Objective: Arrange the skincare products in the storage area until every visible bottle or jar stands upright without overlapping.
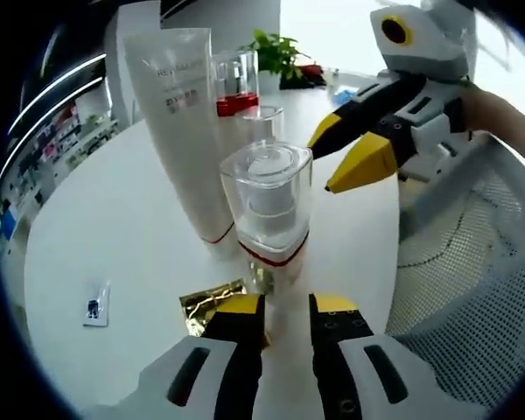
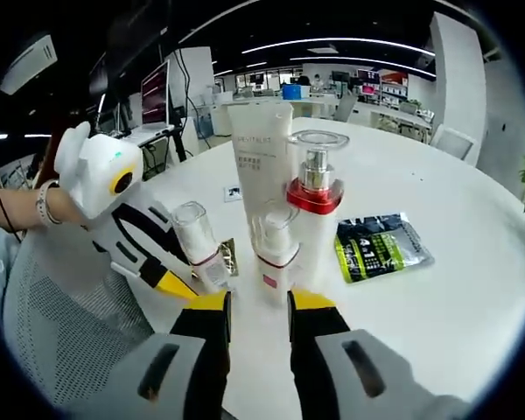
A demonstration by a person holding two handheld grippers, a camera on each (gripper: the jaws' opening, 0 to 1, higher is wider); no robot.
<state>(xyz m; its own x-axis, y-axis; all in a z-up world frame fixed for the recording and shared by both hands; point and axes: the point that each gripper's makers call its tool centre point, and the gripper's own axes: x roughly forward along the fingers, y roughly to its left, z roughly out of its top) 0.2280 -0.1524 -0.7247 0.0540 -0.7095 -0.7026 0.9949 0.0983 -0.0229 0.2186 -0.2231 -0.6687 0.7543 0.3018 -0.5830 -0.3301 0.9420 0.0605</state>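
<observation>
- Four skincare products are being shown standing upright in a tight cluster on a round white table: a tall white tube, a red-collared pump bottle, a smaller pump bottle and a small clear-capped bottle.
- In the left gripper view, the clear-capped bottle is being seen nearest, with the tube just behind it and to the left.
- The left gripper is being held with its jaws parted, nothing between them, just short of that bottle's base.
- The right gripper is likewise being held parted and empty, near the smaller pump bottle.
- The bottles are being judged light, rigid and smooth, so slippery and easily toppled; a hold low on the body, below the cap, is being advised. The tube is being judged soft, yielding if squeezed.
- A gold foil sachet and a dark green packet are lying flat beside the cluster.
- Labels are too small to be read; whether neighbouring bottles are touching cannot be told. A mesh chair is being cut off at the right.
</observation>
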